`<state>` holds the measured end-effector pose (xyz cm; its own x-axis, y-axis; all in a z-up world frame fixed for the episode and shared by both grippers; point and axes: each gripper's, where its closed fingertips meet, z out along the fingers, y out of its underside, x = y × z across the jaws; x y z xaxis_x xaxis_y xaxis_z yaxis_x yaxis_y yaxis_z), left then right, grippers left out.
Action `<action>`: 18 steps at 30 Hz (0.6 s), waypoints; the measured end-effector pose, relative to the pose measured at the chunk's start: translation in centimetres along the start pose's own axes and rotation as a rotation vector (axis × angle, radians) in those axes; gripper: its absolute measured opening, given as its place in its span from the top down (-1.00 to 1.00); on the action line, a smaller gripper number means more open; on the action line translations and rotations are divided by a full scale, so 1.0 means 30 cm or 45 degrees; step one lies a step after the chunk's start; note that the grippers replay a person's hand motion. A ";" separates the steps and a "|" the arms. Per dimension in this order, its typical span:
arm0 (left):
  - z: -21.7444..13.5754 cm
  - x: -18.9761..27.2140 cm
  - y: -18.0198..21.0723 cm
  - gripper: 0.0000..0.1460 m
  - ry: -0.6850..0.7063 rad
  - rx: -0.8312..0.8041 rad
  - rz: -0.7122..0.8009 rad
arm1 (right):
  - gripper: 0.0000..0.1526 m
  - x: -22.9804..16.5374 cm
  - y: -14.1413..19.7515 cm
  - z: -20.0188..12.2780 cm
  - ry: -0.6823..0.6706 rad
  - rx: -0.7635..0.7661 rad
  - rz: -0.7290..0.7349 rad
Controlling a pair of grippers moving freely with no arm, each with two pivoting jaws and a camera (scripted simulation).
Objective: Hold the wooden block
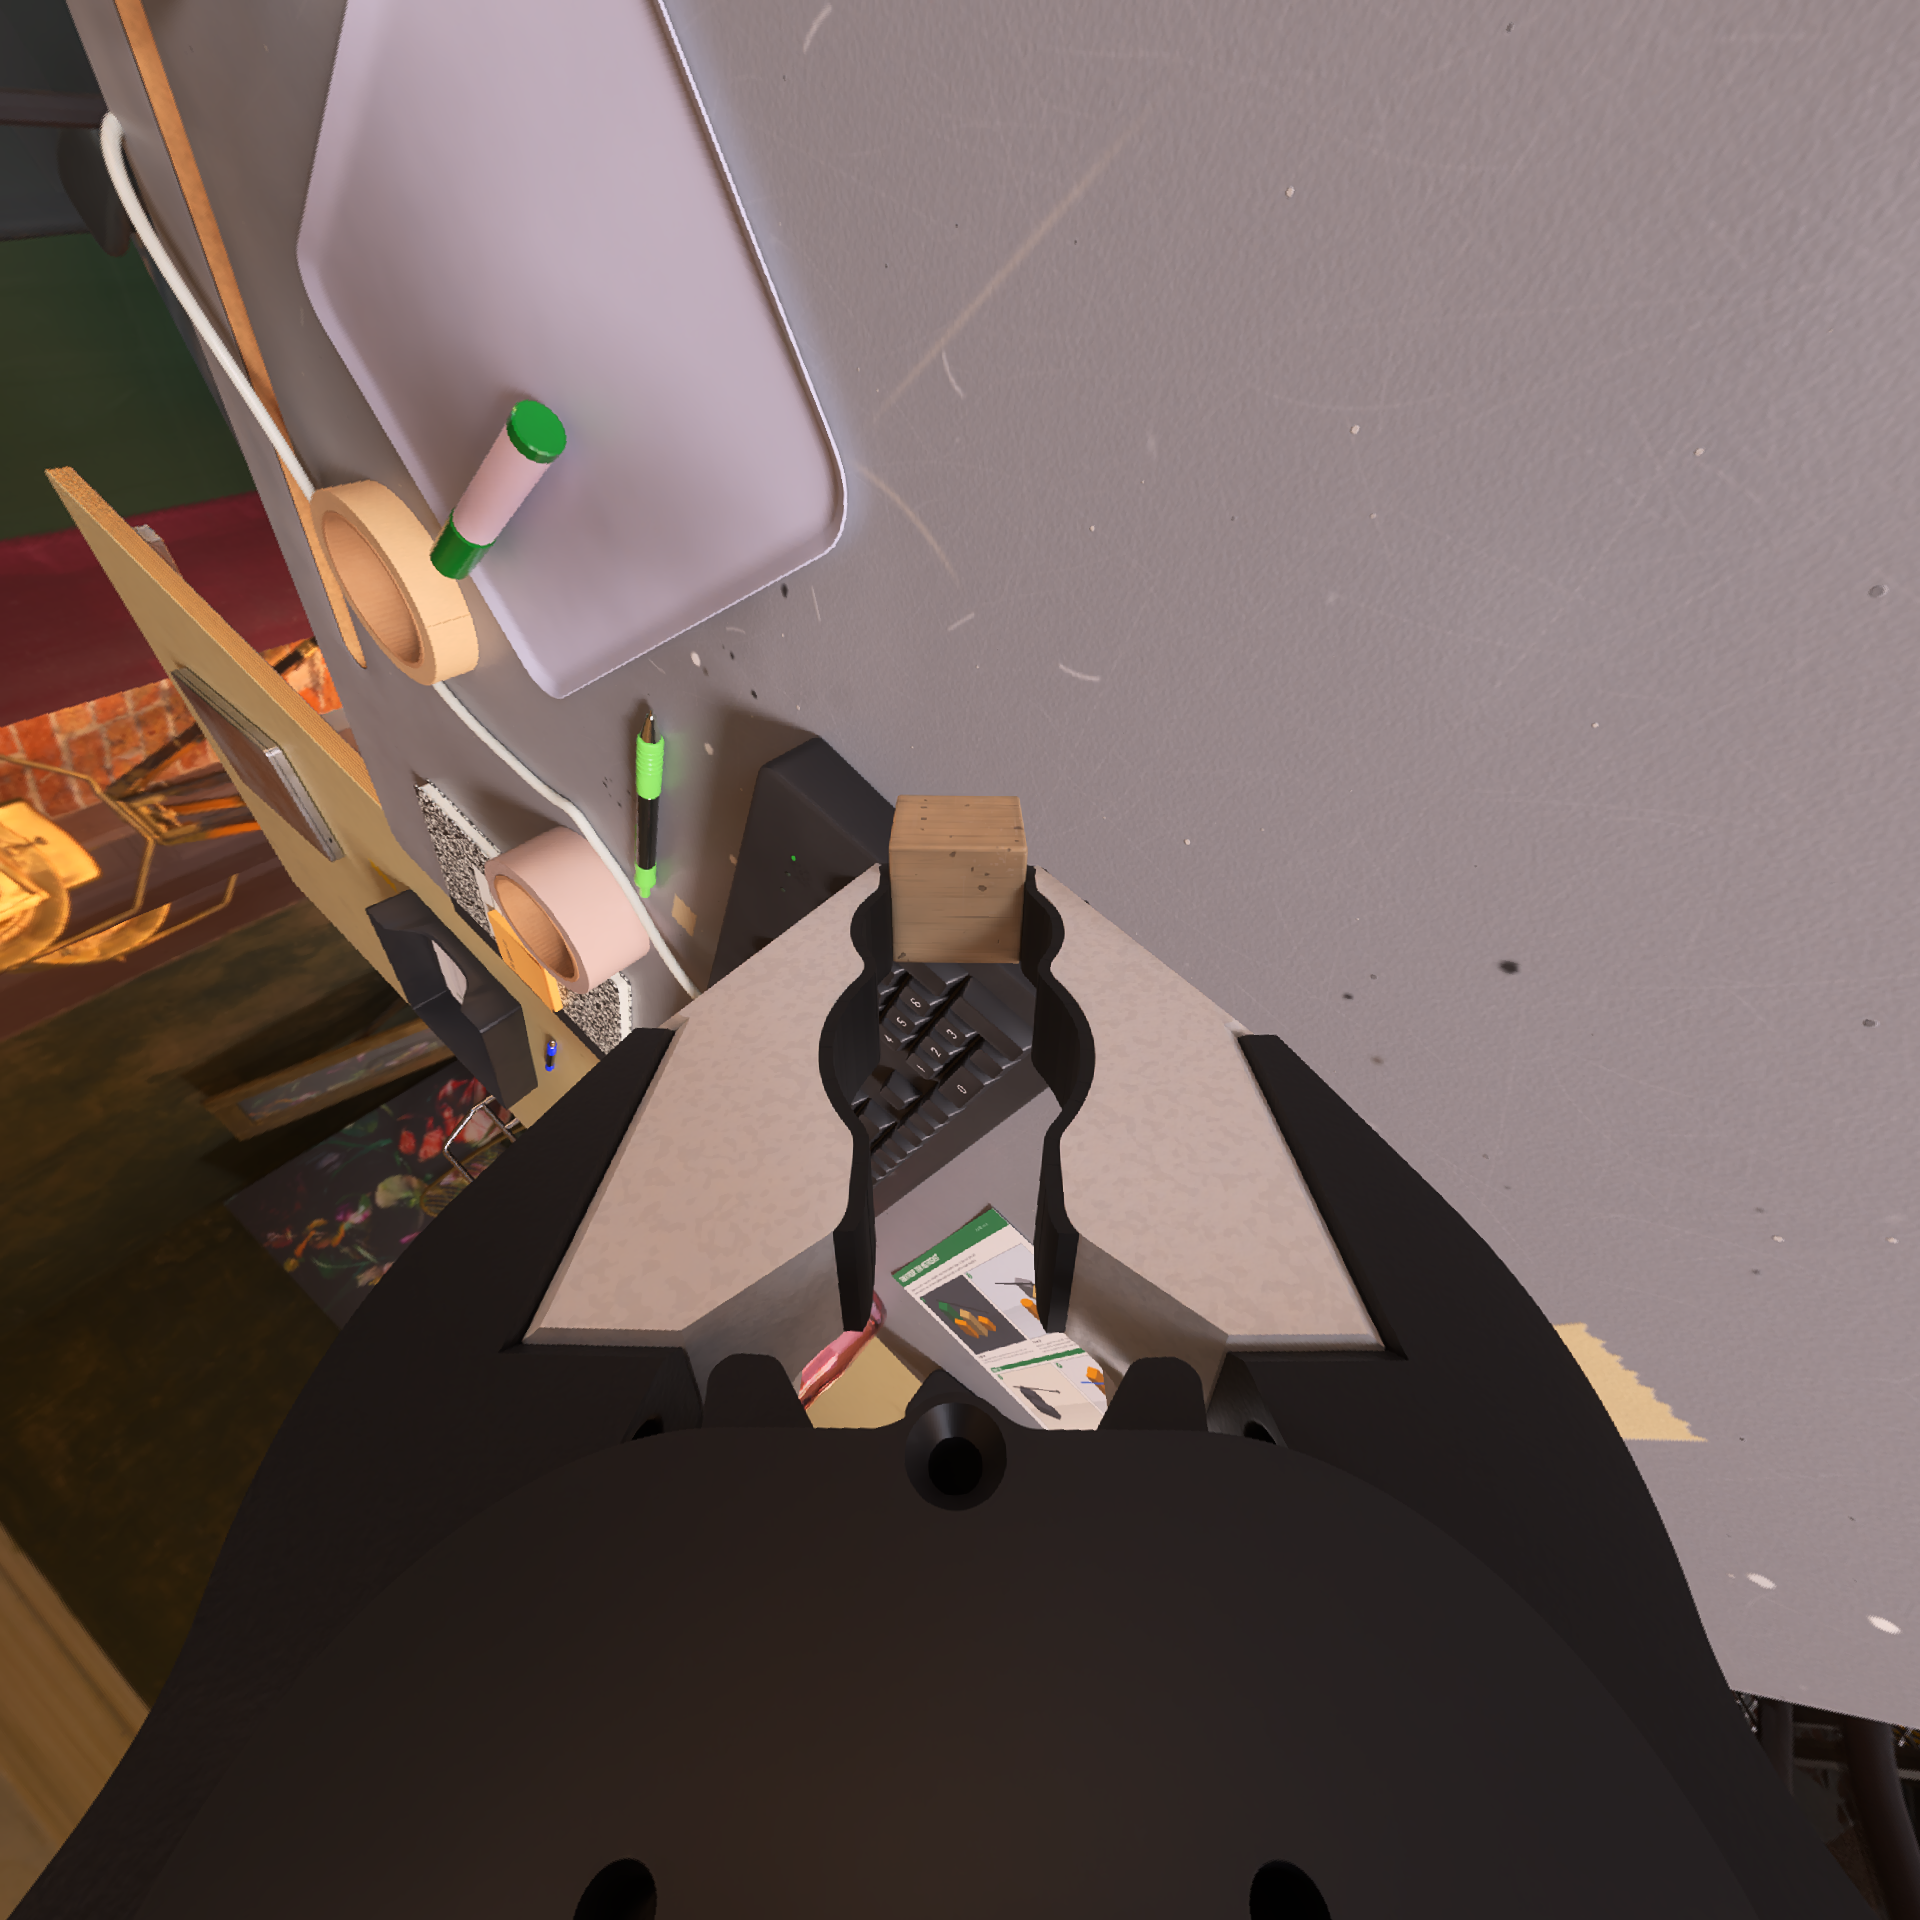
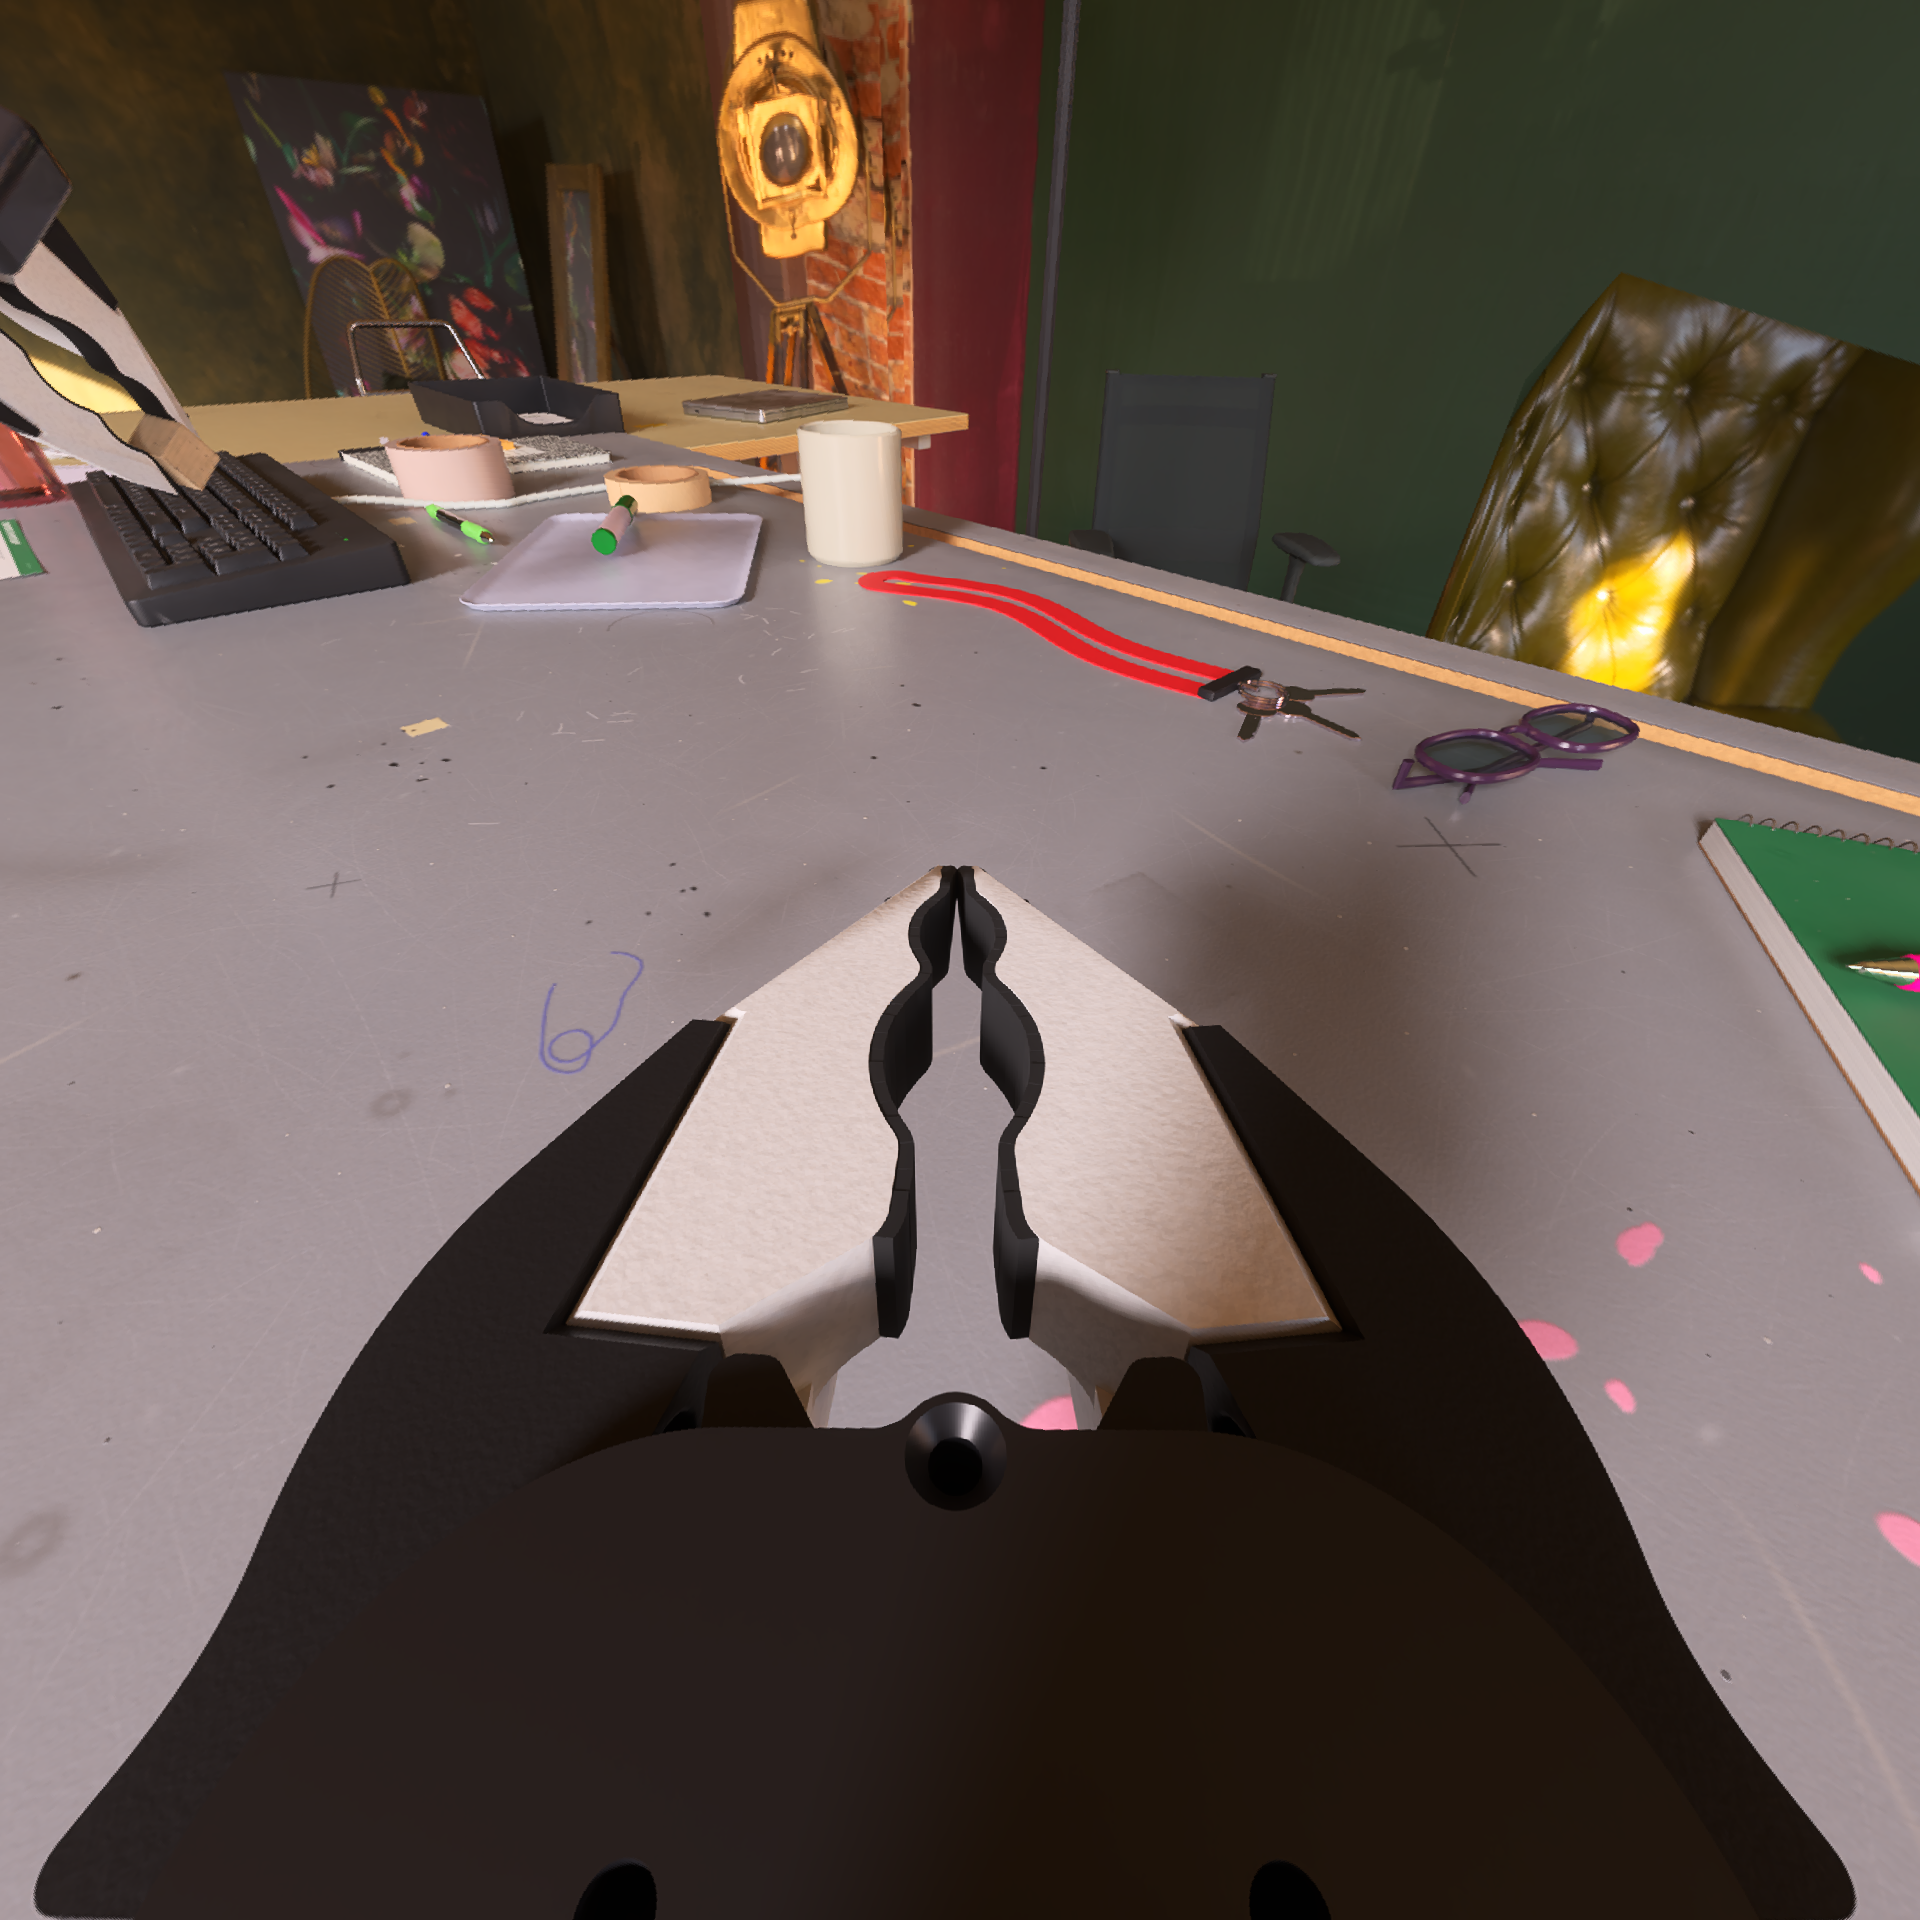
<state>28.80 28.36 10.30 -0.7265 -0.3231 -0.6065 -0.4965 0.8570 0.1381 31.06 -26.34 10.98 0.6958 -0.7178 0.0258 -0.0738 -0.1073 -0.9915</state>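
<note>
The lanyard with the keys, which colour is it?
Red; the lanyard shows only in the right wrist view.

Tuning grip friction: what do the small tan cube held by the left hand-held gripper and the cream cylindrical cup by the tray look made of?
Small tan cube: apparently unfinished wood; matte, with grain lines and dark specks. Cream cylindrical cup: probably glazed ceramic, possibly plastic; smooth, uniform, soft sheen, no grain.
</note>
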 end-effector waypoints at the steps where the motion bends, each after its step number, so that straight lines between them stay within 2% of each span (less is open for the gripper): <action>1: 0.002 0.000 0.001 0.68 -0.001 0.000 0.001 | 1.00 0.000 0.000 -0.001 0.000 0.001 0.000; 18: 0.007 -0.010 0.012 0.68 -0.029 0.032 -0.029 | 1.00 -0.008 0.008 0.002 -0.011 -0.015 -0.004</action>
<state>28.94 28.85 10.37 -0.7041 -0.3337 -0.6268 -0.5005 0.8594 0.1046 30.93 -26.16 10.74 0.7021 -0.7115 0.0281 -0.0797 -0.1177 -0.9898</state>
